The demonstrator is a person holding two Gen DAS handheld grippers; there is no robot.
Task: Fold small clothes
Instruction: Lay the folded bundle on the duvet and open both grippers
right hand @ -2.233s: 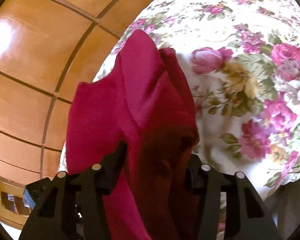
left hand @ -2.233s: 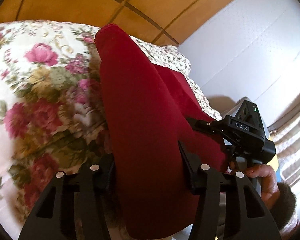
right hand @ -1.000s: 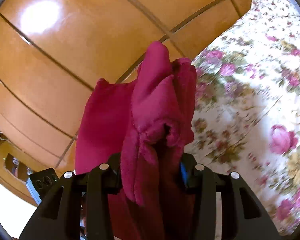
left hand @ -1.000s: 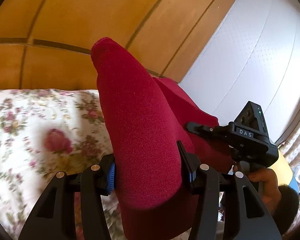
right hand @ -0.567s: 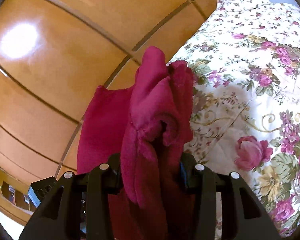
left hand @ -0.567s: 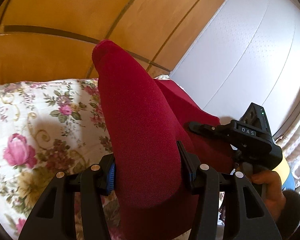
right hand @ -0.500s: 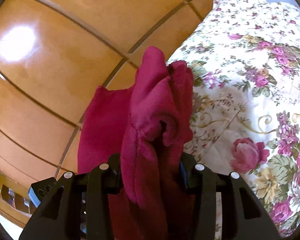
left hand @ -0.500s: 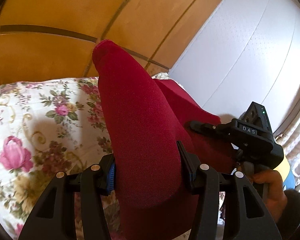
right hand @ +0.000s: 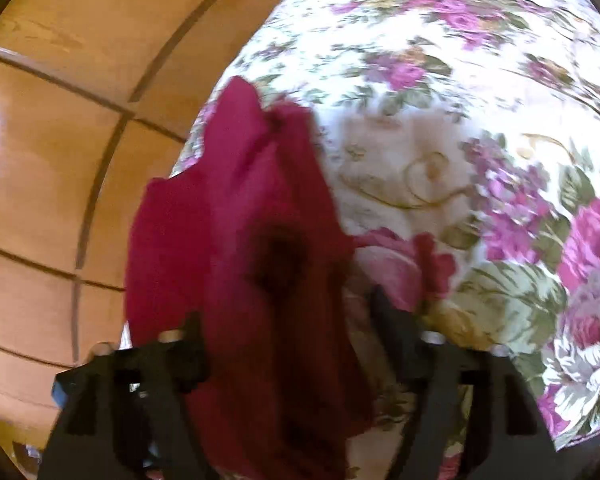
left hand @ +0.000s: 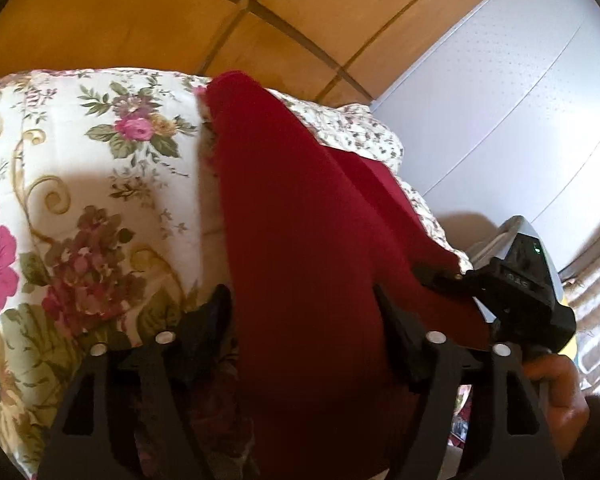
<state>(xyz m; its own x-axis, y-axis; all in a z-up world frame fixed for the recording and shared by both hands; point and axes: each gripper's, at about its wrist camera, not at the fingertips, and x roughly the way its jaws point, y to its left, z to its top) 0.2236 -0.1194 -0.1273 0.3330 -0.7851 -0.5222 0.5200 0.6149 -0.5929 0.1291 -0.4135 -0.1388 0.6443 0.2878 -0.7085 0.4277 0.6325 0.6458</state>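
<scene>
A dark red garment (left hand: pixel 300 220) hangs bunched between the fingers of my left gripper (left hand: pixel 300 300), just above the floral quilt (left hand: pixel 80 200). That gripper's jaws are opening and the cloth lies loose between them. In the right wrist view the same red garment (right hand: pixel 240 220) sits between the fingers of my right gripper (right hand: pixel 286 312), whose jaws are opening too. A strip of quilt (right hand: pixel 460 140) shows between the cloth and the right-hand finger (right hand: pixel 384 312). The right gripper's body (left hand: pixel 520 292) appears at the garment's far corner, held by a hand (left hand: pixel 556 392).
The floral quilt covers a bed that fills the left of the left wrist view and the right of the right wrist view. Wooden panelling (left hand: pixel 140 20) stands behind the bed. A white wall (left hand: pixel 520 100) rises on the right, with a pleated curtain (left hand: pixel 596 312) below it.
Both grippers have come down toward the quilt with the red garment. The fingers of each now stand wider apart, and the cloth has gone slack in the right gripper.
</scene>
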